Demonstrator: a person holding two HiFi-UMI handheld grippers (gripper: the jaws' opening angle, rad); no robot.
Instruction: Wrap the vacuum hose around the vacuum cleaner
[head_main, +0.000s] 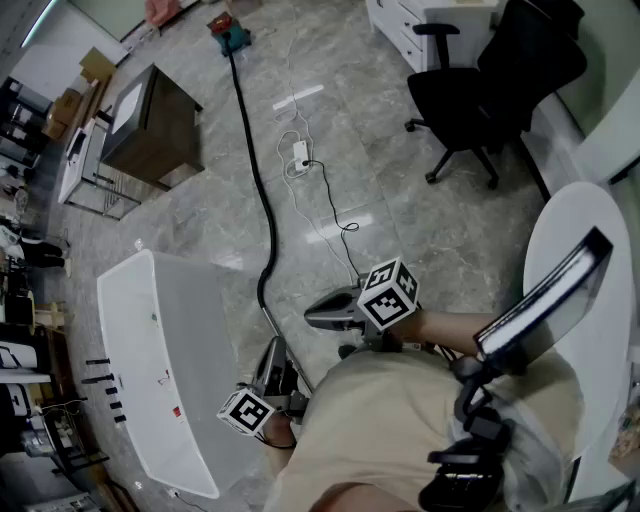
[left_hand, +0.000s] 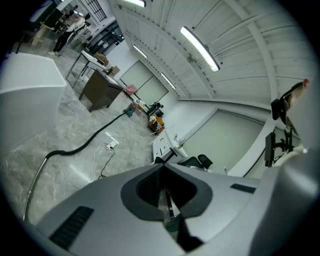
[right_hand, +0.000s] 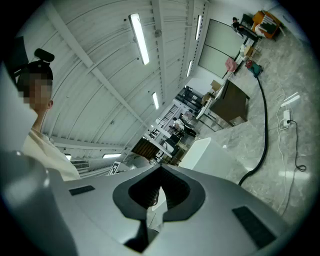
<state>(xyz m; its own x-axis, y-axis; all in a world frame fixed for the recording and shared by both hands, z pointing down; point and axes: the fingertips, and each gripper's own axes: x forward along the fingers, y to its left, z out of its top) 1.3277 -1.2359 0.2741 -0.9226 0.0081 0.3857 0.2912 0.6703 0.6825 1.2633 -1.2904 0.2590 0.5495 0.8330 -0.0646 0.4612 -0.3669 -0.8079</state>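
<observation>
Left claw (head_main: 272, 346): clenched. In the left gripper view the two jaws meet along their whole length, with nothing caught between them. It points slightly downward over the floor (head_main: 400, 210) and touches nothing that can be seen.

Right claw (head_main: 309, 318): clenched. In the right gripper view the jaws are pressed together and empty. It is held about level, just beside the left claw and clear of it.

Vacuum hose (head_main: 258, 190): black, lying stretched out on the floor in a long loose curve, not wound around anything. Its far end reaches the vacuum cleaner (head_main: 228, 35), a teal and red unit standing well away at the top of the head view. Its near end joins a metal wand (head_main: 276, 335), which runs down close past the left claw. The head view does not show whether the two touch. The left gripper view shows the wand off to one side of the jaws, not between them.

White table (head_main: 150, 370): to the left of both claws, near them.
</observation>
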